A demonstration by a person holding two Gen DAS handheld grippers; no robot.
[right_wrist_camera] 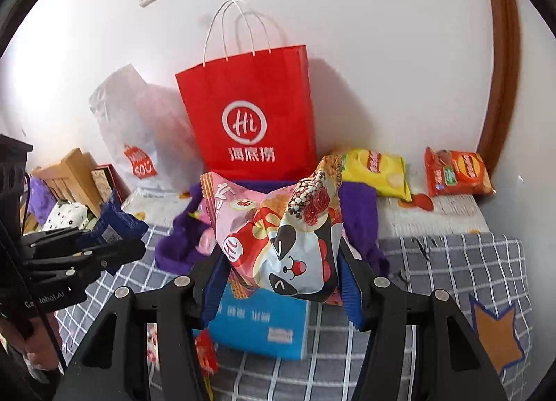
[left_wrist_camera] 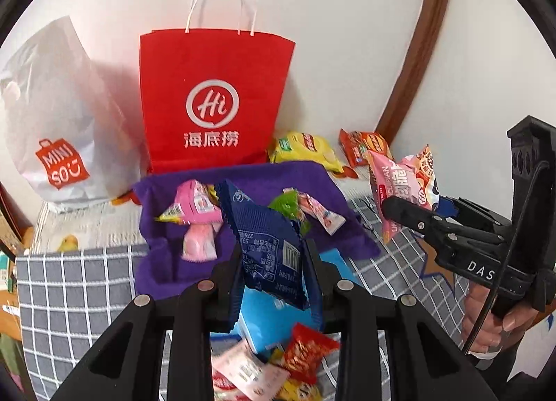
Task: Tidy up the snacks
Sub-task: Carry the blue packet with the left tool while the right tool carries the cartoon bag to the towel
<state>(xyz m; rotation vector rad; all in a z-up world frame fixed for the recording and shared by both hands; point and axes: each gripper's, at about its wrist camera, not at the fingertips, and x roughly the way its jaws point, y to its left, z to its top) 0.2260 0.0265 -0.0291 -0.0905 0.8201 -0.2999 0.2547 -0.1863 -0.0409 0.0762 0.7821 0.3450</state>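
Checked quilt (right_wrist_camera: 434,331), crinkly claw-held packets (right_wrist_camera: 288,237).

You have a dark blue snack packet (left_wrist_camera: 269,248) pinched upright in your left gripper (left_wrist_camera: 274,276). Your right gripper (right_wrist_camera: 281,279) clamps a pink panda-print packet (right_wrist_camera: 288,227). Small sweets (left_wrist_camera: 198,217) lie in the purple cloth bin (left_wrist_camera: 243,175).

The left gripper (left_wrist_camera: 274,262) clamps a dark blue snack packet (left_wrist_camera: 269,244) in front of the purple cloth bin (left_wrist_camera: 243,185) (pink packets inside), red paper bag (left_wrist_camera: 215,98) behind it.

Red paper bag (left_wrist_camera: 213,98) (white logo), purple cloth (left_wrist_camera: 243,178), grey checked blanket (left_wrist_camera: 69,283)
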